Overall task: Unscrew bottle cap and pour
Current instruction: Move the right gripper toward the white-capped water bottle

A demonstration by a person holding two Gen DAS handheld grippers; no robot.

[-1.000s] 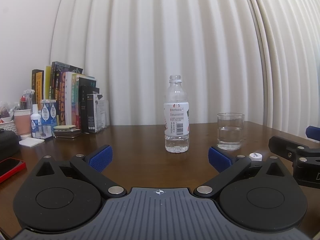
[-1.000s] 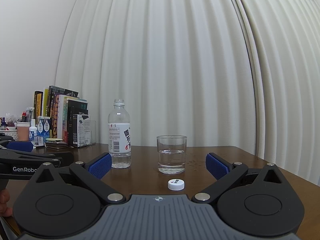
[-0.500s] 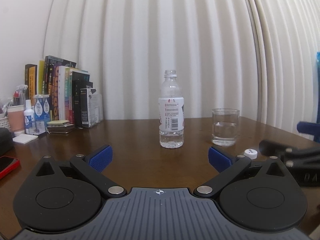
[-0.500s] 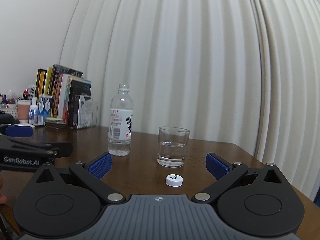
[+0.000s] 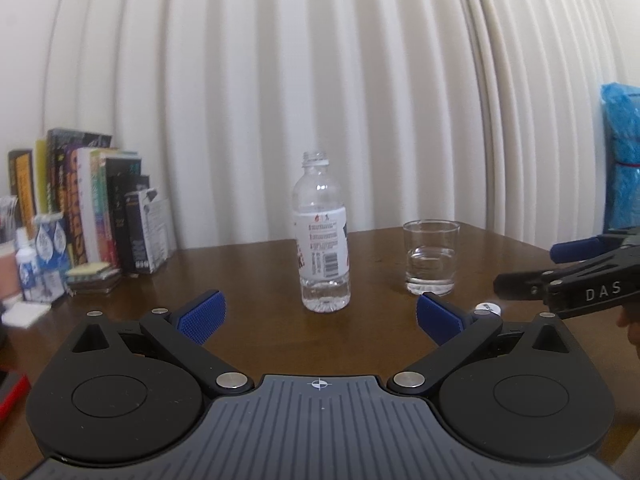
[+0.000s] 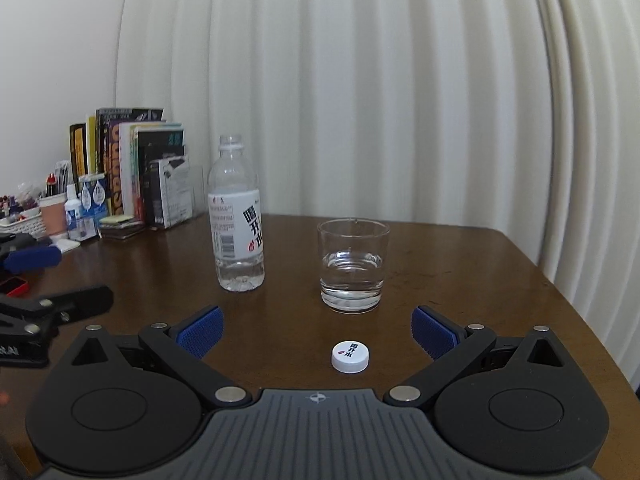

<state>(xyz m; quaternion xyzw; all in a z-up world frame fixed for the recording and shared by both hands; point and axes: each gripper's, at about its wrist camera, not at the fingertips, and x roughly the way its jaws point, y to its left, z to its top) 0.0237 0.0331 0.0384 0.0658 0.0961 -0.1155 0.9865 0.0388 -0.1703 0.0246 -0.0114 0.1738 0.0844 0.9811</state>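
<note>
A clear plastic bottle (image 5: 323,236) (image 6: 237,220) stands upright and uncapped on the brown table (image 6: 460,272), with a little water at its bottom. A drinking glass (image 5: 431,257) (image 6: 353,265) with some water stands to its right. The white cap (image 6: 350,356) (image 5: 488,309) lies on the table in front of the glass. My left gripper (image 5: 318,316) is open and empty, short of the bottle. My right gripper (image 6: 316,330) is open and empty, raised over the cap. Each gripper shows at the edge of the other's view.
A row of books (image 6: 132,168) and small bottles (image 6: 86,210) stands at the table's back left. A red phone (image 6: 12,285) lies at the left edge. White pleated curtains (image 6: 360,80) hang behind. A blue bag (image 5: 622,160) is at the far right.
Both grippers have drawn back from the bottle and glass. The right gripper has risen and tilted down, so the cap sits lower between its fingers. Bottle, glass and cap stay put.
</note>
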